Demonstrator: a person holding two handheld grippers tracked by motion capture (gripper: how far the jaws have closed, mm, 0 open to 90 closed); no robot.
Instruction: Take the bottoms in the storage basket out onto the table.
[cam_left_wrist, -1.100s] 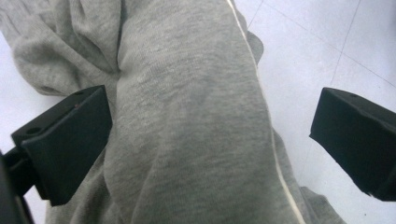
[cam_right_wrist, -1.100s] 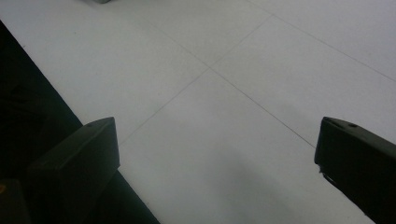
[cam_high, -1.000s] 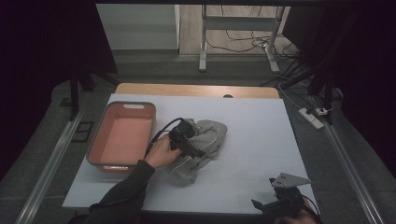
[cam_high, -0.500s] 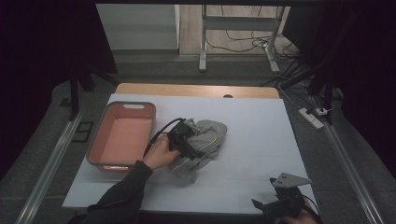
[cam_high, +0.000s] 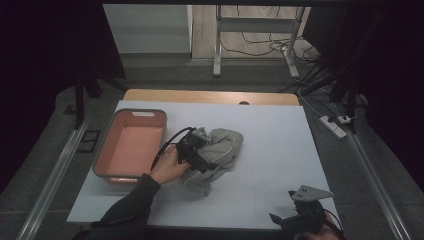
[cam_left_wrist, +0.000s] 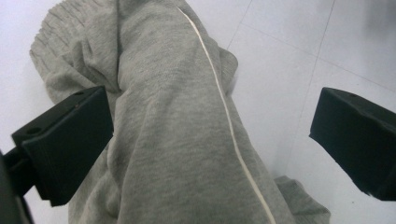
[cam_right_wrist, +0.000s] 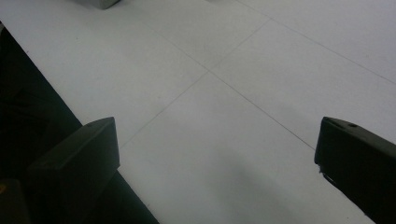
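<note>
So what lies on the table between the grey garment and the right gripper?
Nothing: in the high view, only bare white table separates the grey garment from the right gripper. The right gripper view also shows bare surface between its open jaws.

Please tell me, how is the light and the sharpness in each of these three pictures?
High view: dim, surroundings nearly black, the white table lit evenly, the right gripper dark against it. Left gripper view: bright, the grey garment sharp enough to show its weave, the far top right corner soft. Right gripper view: darker, a soft shadow on the table near the bottom, jaws slightly blurred.
</note>
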